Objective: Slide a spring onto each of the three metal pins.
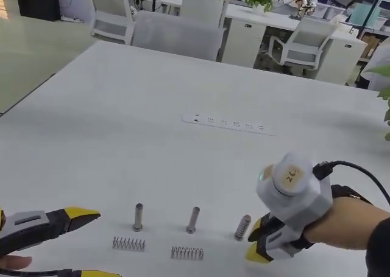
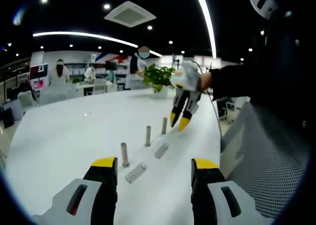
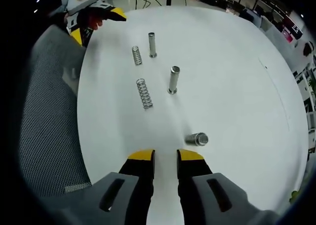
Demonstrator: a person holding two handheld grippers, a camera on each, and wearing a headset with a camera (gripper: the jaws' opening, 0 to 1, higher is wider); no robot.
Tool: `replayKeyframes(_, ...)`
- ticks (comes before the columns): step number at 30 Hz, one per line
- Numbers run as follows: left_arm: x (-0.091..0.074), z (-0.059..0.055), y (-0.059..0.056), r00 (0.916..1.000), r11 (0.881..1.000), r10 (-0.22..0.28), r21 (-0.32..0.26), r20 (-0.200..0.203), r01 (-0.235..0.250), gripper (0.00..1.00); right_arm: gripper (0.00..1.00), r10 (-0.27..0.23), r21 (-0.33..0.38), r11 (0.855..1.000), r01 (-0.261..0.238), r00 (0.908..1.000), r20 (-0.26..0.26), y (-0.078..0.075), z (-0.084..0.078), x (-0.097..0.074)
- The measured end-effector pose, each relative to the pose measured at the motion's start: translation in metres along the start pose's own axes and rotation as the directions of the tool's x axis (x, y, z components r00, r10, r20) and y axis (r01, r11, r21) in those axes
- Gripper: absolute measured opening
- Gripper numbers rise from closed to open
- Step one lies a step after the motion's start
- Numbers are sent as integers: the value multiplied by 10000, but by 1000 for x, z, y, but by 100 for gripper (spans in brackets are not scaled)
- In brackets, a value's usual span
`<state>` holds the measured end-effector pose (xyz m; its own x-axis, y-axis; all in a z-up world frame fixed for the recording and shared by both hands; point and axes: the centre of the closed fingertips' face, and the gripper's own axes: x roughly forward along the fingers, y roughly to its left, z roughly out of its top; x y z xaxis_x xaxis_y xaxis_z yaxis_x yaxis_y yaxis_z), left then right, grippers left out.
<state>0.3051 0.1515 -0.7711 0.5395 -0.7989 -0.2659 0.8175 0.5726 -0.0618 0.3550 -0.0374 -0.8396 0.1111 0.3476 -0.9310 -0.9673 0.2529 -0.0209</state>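
Three metal pins stand in a row near the front of the white table (image 1: 183, 161). The left pin (image 1: 138, 217) and the middle pin (image 1: 193, 220) are bare. The right pin (image 1: 243, 227) looks ribbed, with a spring around it. Two loose springs lie flat in front of the bare pins, one (image 1: 128, 243) on the left and one (image 1: 187, 252) in the middle. My right gripper (image 1: 255, 240) sits just right of the right pin (image 3: 197, 138), jaws slightly apart and holding nothing. My left gripper (image 1: 94, 245) hovers wide open left of the springs, facing the row (image 2: 147, 135).
A flush power strip (image 1: 222, 123) runs across the table's middle. Grey office chairs (image 1: 177, 36) stand along the far edge, with desks and people beyond. A mesh chair (image 3: 49, 111) stands close to the near table edge. A potted plant (image 2: 158, 76) stands at the table's end.
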Motion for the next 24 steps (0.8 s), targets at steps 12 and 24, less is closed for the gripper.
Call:
replayKeyframes(12,1,0,-1,10000,10000,-55,43,-67,55,55,14,390,-392,9985,-376,9986,348,22,23,8)
replayKeyframes(24,-1,-1,-3,9999,9999,-112,31,-131,112,54,13,577,-1176,9917,-513,9970,521,28,51,19)
